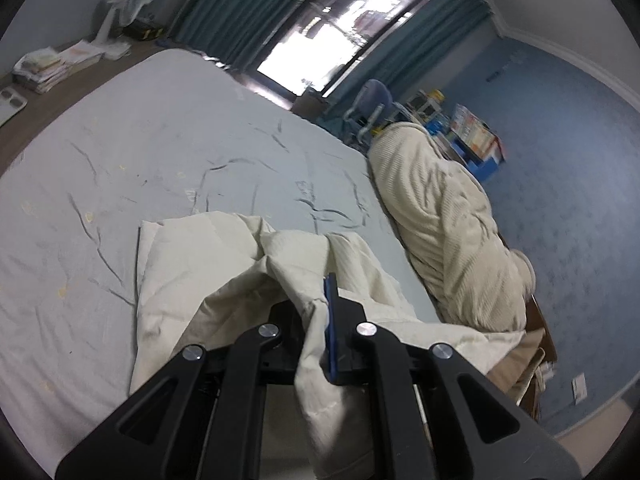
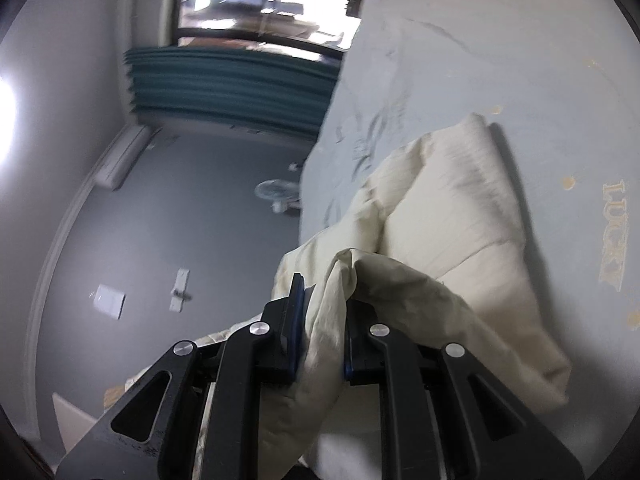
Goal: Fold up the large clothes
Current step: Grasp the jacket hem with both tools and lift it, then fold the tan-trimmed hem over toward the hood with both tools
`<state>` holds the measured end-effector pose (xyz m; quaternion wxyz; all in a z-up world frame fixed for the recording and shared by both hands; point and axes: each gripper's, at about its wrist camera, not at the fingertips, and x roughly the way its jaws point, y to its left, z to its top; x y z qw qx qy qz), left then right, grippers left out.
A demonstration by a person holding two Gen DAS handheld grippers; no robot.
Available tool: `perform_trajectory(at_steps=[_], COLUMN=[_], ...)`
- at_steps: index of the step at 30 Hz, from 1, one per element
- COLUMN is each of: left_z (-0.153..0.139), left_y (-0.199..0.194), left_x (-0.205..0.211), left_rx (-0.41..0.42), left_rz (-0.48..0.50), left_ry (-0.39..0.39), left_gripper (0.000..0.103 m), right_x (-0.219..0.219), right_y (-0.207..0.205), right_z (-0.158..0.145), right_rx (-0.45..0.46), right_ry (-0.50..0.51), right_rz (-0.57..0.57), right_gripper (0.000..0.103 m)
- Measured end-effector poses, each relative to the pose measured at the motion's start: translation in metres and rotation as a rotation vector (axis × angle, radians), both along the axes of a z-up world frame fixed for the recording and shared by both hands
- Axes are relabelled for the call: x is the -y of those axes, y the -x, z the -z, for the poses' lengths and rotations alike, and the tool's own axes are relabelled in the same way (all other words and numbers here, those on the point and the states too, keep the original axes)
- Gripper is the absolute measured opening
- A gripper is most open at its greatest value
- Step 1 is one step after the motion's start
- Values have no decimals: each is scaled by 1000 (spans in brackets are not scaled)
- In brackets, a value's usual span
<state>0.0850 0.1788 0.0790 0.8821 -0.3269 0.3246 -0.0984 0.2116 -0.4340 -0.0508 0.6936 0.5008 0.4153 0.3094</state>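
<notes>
The left gripper [image 1: 320, 320] is closed on a fold of the cream garment [image 1: 224, 264]; cloth is pinched btw. its blue pads [image 1: 331, 328] and hangs down under the tool. From the fingers the garment runs ahead and to the left, and lies rumpled on the grey bedsheet [image 1: 160, 152].

The right gripper [image 2: 320, 328] also clamps the same garment [image 2: 448, 216], a thick bunch of cloth btw. its two fingers. Ahead and to the right of this tool the rest of the cloth lies on the sheet [image 2: 480, 60] in a soft folded heap.

Only the left wrist view shows a second, ribbed cream blanket [image 1: 440, 216] ahead-right of the tool at the bed edge, also a chair [image 1: 372, 108] and a stack of books [image 1: 44, 68] far ahead-left. Only the right wrist view shows the gold word "LUCKY" [image 2: 614, 236] on the sheet, right of the tool, and an aircon unit [image 2: 124, 156] on the wall at left. Both views show a window [image 1: 340, 28] w/ teal curtains [image 1: 224, 12] and a fan [image 1: 128, 0].
</notes>
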Motion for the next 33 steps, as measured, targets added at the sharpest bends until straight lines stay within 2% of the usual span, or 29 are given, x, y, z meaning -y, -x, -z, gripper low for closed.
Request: perform_trajectory(at_steps=[3,10,15,17,20,21,22,23,24,25,26,29,31,33], left_z=[15,64,82,87,90,88,87,82,78,72,64,46,34,20], left_y=[-18,-46,-61,-64,-59,-54,-50,-44,-38,-32,-21,2,18,28], left_x=[-4,-17,-18,-21,-28,-29,-31,-34,-37,-40,-44,-52,-51,-35], left_rx=[-3,-26,-47,-57,-67,-65,-63,-61,-56,-45,-9,51,92,139], left_rz=[-47,-151,-138,-122,-108,-109,-111,-119,-133,-160,-206,-267,-334,-347], left_ry=[-5,43,28,50,93,105,118,127,127,116,100,77,16,-75], left_gripper=[5,6,9,10,15,17,23,34,45,72,81,81,81,81], right_x=[-9,-25,-29,-28,-27,-26,-20,-17,-12,-9,-7,-4,-11,-22], right_y=[-17,-38,-42,-39,-30,-27,-25,-20,-13,-9,-4,6,17,25], right_z=[13,41,53,52,44,42,40,36,30,27,23,12,-3,-21], right_rx=[-33,-101,-112,-99,-61,-44,-28,-4,37,58,72,109,159,216], right_ry=[10,35,43,40,-3,-29,-48,-61,-72,-83,-85,-19,79,177], right_rz=[18,41,58,60,77,91,105,129,163,176,186,194,187,171], right_gripper=[18,25,28,31,49,63,81,89,95,95,96,96,96,96])
